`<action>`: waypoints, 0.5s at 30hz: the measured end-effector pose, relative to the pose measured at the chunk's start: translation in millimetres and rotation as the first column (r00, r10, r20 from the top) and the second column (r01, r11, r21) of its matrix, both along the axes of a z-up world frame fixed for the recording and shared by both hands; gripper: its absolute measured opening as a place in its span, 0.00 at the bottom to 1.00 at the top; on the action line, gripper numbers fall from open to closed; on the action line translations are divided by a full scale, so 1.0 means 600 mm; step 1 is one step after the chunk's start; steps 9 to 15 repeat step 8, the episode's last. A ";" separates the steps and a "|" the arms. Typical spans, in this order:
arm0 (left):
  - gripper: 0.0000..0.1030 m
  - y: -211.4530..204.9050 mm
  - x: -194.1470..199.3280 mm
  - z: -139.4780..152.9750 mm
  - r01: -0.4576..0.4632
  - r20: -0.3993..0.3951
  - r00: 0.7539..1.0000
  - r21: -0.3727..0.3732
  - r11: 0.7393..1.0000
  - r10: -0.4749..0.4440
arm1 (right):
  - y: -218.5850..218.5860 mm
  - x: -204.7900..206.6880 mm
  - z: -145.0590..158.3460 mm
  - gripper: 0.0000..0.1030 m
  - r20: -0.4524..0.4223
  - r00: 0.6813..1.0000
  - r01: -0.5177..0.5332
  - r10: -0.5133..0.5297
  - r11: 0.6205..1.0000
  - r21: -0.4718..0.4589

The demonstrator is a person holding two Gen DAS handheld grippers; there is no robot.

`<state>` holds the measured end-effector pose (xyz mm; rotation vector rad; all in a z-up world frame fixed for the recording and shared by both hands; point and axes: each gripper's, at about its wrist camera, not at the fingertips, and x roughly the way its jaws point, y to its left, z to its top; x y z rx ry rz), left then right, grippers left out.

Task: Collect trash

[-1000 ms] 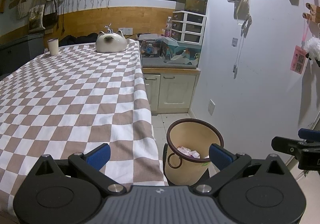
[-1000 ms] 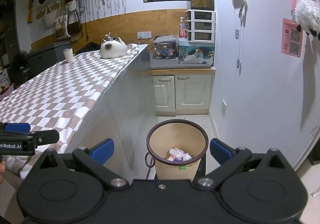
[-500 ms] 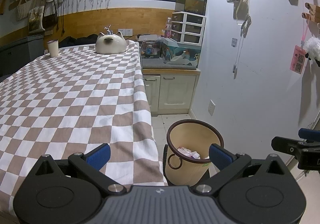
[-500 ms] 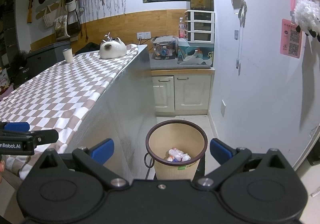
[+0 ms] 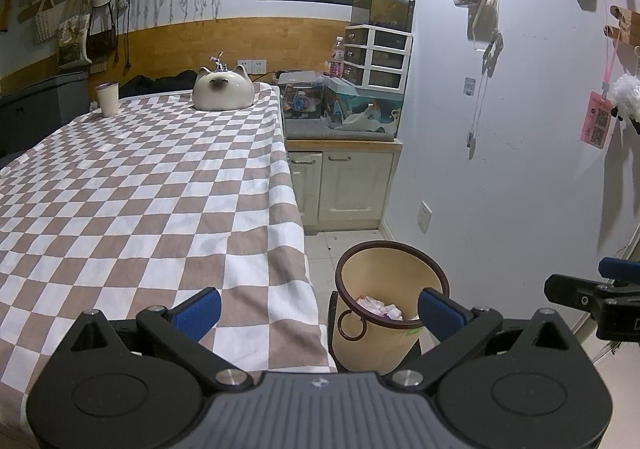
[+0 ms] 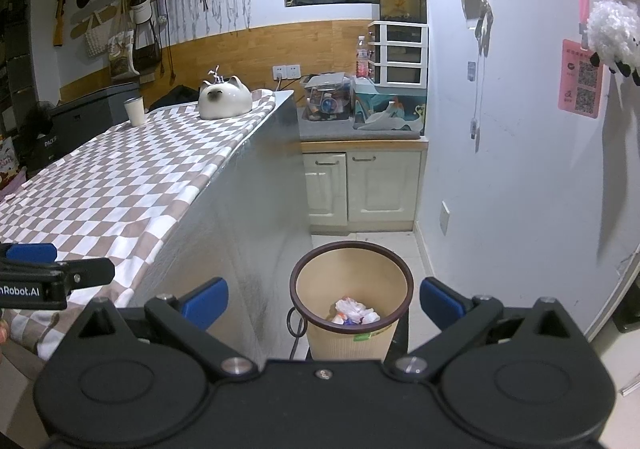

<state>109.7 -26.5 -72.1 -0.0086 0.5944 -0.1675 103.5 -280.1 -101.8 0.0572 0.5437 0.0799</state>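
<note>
Both grippers, left (image 5: 318, 307) & right (image 6: 324, 301), had jaws spread w/ nothing held; crumpled white trash (image 6: 354, 312) sat in the tan round bin (image 6: 390, 269), so prob. best to scan the checked-cloth table (image 5: 160, 189) before reaching.

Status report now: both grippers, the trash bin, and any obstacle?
Left gripper open, empty. Right gripper open, empty. Trash bin upright on floor beside table, crumpled trash inside. Nothing blocks it.

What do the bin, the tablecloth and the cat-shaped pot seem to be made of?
Bin: probably plastic, matte beige with fine ribs on the wall and a dark rim ring.
Tablecloth: woven fabric, brown and white checks; it drapes and folds over the table edge.
Cat-shaped pot: likely glazed ceramic, smooth cream surface with a soft sheen. The small silvery piece on top could be metal.
</note>
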 end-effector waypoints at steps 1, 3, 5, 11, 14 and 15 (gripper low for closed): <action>1.00 0.000 0.000 0.000 0.000 0.000 1.000 0.000 1.000 0.000 | 0.000 0.000 0.000 1.00 0.000 1.000 0.000 0.000 1.000 0.000; 1.00 0.001 0.000 0.001 0.000 0.000 1.000 0.000 1.000 0.000 | -0.001 0.000 0.000 1.00 0.001 1.000 -0.001 0.001 1.000 0.000; 1.00 0.001 0.000 0.002 0.000 0.001 1.000 0.001 1.000 0.000 | 0.000 0.000 0.000 1.00 0.001 1.000 -0.001 0.001 1.000 0.000; 1.00 0.003 0.000 0.004 -0.002 0.002 1.000 0.002 1.000 0.002 | -0.001 0.000 -0.001 1.00 0.001 1.000 0.000 0.000 1.000 0.000; 1.00 0.003 0.000 0.004 -0.002 0.002 1.000 0.002 1.000 0.002 | -0.001 0.000 -0.001 1.00 0.001 1.000 0.000 0.000 1.000 0.000; 1.00 0.003 0.000 0.004 -0.002 0.002 1.000 0.002 1.000 0.002 | -0.001 0.000 -0.001 1.00 0.001 1.000 0.000 0.000 1.000 0.000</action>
